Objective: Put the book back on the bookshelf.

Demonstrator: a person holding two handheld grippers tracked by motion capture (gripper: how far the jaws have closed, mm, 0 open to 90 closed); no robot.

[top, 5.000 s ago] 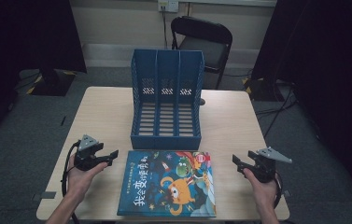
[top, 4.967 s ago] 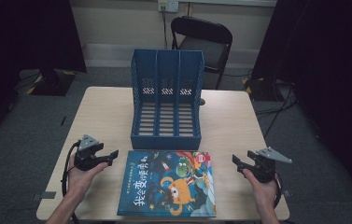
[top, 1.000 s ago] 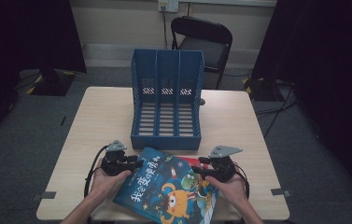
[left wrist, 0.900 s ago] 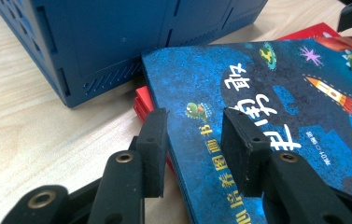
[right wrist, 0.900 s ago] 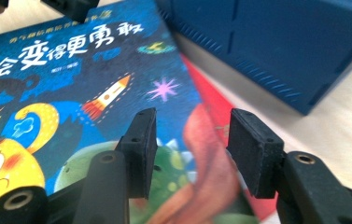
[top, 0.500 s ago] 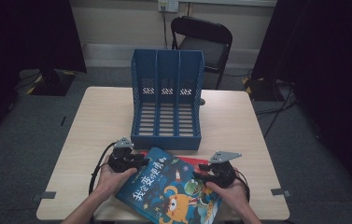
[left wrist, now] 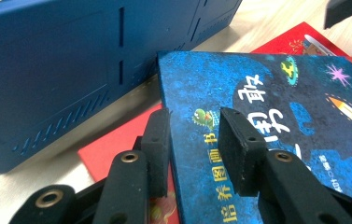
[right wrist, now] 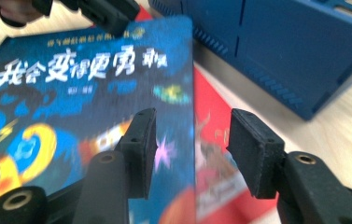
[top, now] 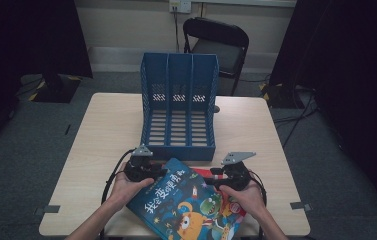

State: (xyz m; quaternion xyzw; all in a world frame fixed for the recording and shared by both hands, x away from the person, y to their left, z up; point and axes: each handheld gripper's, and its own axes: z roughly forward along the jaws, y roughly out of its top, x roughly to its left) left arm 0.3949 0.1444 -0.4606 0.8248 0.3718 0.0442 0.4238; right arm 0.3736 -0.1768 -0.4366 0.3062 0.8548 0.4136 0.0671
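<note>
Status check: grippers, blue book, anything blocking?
Left gripper fingers straddle the blue book edge, gap visible. Right gripper, just reopening, straddles its opposite edge. Book skewed atop red book. Blue file rack close ahead.

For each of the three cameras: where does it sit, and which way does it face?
High view: above the person's side, facing forward and down on the wooden table; both forearms show.
Left gripper view: on the left gripper, facing the blue picture book.
Right gripper view: on the right gripper, facing the same book, red book beneath.
All share the blue plastic file rack.
</note>
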